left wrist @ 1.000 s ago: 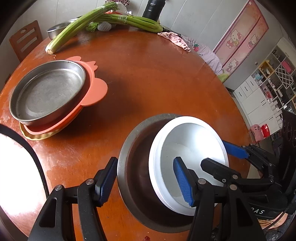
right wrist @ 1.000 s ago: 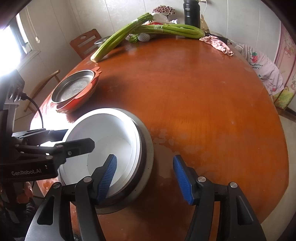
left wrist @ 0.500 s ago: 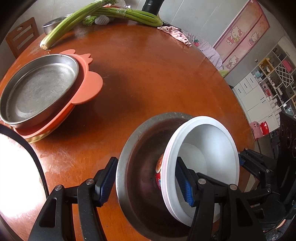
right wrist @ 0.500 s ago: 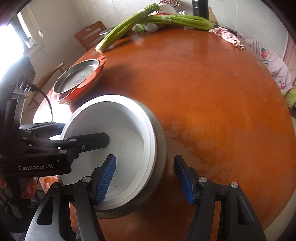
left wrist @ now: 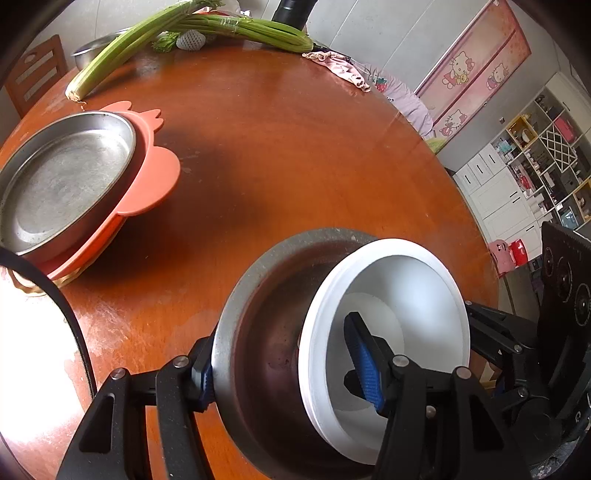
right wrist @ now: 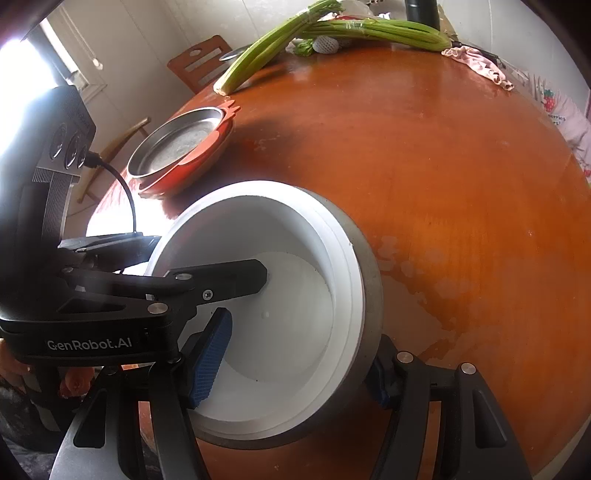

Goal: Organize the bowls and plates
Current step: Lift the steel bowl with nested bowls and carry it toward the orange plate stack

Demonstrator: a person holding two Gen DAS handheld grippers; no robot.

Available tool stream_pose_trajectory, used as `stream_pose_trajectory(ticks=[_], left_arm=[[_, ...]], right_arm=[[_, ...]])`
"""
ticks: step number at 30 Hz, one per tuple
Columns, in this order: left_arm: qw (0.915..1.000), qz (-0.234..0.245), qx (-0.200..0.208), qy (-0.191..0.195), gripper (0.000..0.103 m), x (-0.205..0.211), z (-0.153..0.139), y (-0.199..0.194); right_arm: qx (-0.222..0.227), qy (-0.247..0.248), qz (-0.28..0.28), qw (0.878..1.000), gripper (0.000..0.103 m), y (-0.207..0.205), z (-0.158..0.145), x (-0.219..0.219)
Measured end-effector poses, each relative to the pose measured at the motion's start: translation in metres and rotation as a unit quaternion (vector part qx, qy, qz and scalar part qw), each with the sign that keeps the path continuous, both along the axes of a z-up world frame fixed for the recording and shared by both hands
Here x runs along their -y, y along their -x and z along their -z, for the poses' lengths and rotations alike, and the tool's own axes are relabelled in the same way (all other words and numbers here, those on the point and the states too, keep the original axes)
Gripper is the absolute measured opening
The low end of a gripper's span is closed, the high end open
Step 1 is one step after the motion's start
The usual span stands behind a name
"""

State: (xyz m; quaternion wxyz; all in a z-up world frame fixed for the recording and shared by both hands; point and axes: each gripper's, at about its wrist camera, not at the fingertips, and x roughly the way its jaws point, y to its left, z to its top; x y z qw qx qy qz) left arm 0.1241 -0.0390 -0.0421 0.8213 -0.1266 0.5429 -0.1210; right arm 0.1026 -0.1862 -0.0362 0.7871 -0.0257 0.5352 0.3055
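A grey metal bowl (left wrist: 258, 332) with white bowls (left wrist: 406, 288) nested in it is tipped up off the round wooden table (left wrist: 295, 155). My left gripper (left wrist: 284, 358) straddles its near side. One pad lies against the metal wall outside, the other inside the white bowl, and the jaws are closing on it. My right gripper (right wrist: 299, 343) clamps the opposite side the same way, one pad inside the white bowl (right wrist: 288, 229), one outside the metal bowl (right wrist: 369, 288). A steel plate (left wrist: 62, 173) sits on an orange plate (left wrist: 147, 184) at the left.
Celery stalks (left wrist: 229, 29), a small steel bowl (left wrist: 92, 51), a black bottle (left wrist: 291, 11) and a pink cloth (left wrist: 340, 66) lie at the table's far side. A wooden chair (right wrist: 199, 66) stands behind it. The table's right edge (left wrist: 461, 206) drops to the floor.
The nested bowls have tipped up and risen towards both cameras. My left gripper's outer pad, earlier apart from the metal rim, now touches it. The plate stack has not moved.
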Motion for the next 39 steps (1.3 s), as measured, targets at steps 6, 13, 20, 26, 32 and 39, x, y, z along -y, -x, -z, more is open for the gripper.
stream_pose_trajectory(ticks=[6,13,20,26,32,39], left_arm=[[1.0,-0.007,0.0,0.002,0.059,-0.006,-0.003,-0.003],[0.9997,-0.017,0.019,0.004,0.059,-0.02,-0.02,-0.001],[0.9987,-0.029,0.043,-0.002,0.059,-0.04,-0.041,0.0],[0.9968,-0.04,0.069,-0.009,0.059,-0.061,-0.065,-0.002],[0.9943,-0.05,0.092,-0.02,0.059,-0.081,-0.088,-0.003],[0.9914,-0.067,0.108,-0.03,0.059,-0.108,-0.102,-0.002]], right_arm=[[0.008,0.0,0.0,1.0,0.066,-0.002,-0.007,-0.004],[0.022,-0.005,-0.007,1.0,0.066,-0.005,-0.021,-0.014],[0.038,-0.013,-0.019,0.999,0.066,-0.008,-0.039,-0.033],[0.056,-0.025,-0.026,0.998,0.066,-0.014,-0.061,-0.052],[0.076,-0.037,-0.035,0.996,0.066,-0.02,-0.083,-0.073],[0.088,-0.044,-0.05,0.994,0.066,-0.028,-0.096,-0.102]])
